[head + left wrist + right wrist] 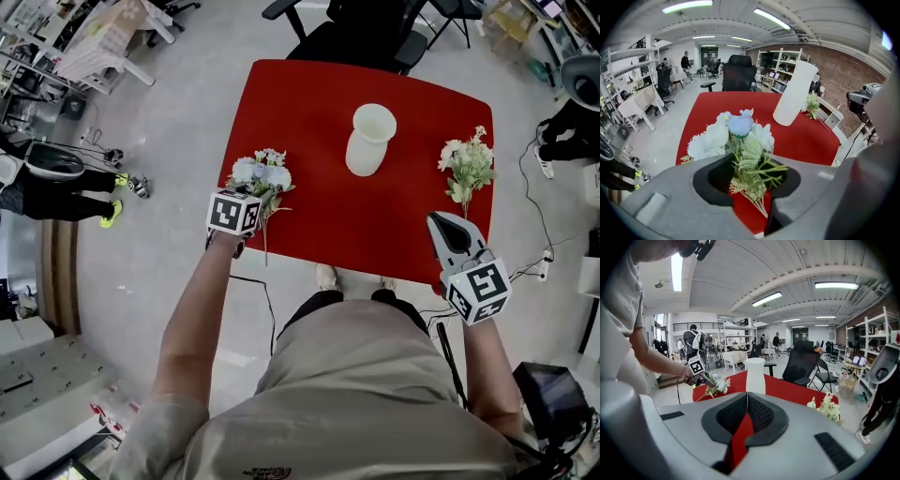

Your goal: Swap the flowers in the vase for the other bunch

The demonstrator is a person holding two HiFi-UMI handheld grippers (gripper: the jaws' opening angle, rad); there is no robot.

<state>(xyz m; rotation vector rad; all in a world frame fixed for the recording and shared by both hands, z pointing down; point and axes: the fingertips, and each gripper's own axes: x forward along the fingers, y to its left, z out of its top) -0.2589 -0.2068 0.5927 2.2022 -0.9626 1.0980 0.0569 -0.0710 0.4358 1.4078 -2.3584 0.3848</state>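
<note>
An empty white vase (369, 139) stands upright in the middle of the red table (309, 94). A bunch of blue and white flowers (262, 174) lies near the table's left edge. My left gripper (248, 217) is low over its stems; in the left gripper view the jaws (754, 211) stand slightly apart around the green stems of this bunch (736, 136), which rests on the cloth. A white and green bunch (466, 167) lies at the right edge. My right gripper (448, 225) hovers by the near right corner, shut and empty (746, 399).
A black office chair (366, 37) stands at the table's far edge. Cables and a power strip (542, 267) lie on the floor to the right. Desks and shelving fill the room's left side. People stand far off in the background.
</note>
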